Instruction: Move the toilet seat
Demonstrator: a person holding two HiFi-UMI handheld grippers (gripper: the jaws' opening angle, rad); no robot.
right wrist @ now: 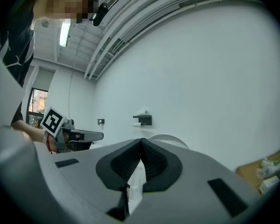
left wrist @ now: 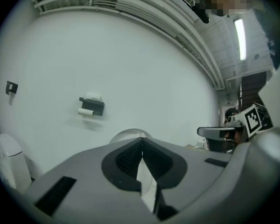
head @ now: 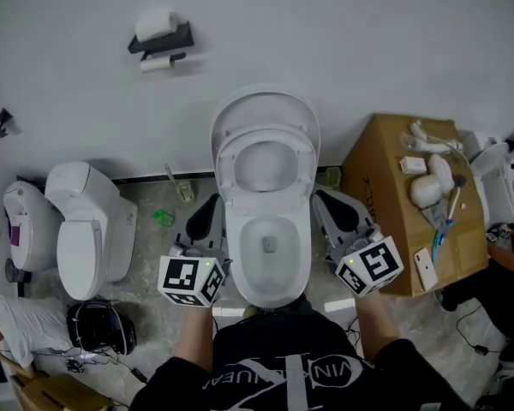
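Note:
The white toilet point(head: 272, 268) stands against the wall right in front of me. Its seat ring point(head: 265, 157) is tilted up, leaning back against the raised lid point(head: 265, 105), and the bowl is uncovered. My left gripper point(head: 210, 208) hangs beside the bowl's left rim, shut and empty. To the right of the bowl is my right gripper point(head: 321, 197), also shut with nothing held. In the left gripper view the closed pads point(left wrist: 130, 157) meet below the lid's top point(left wrist: 126, 133). The right gripper view shows the same, pads point(right wrist: 151, 160) together and the lid point(right wrist: 170, 140) behind.
A second white toilet point(head: 86, 229) stands at the left, with a black helmet point(head: 101, 325) on the floor near it. A cardboard box point(head: 385, 178) holding small items stands at the right. A toilet paper holder point(head: 160, 39) is fixed on the wall.

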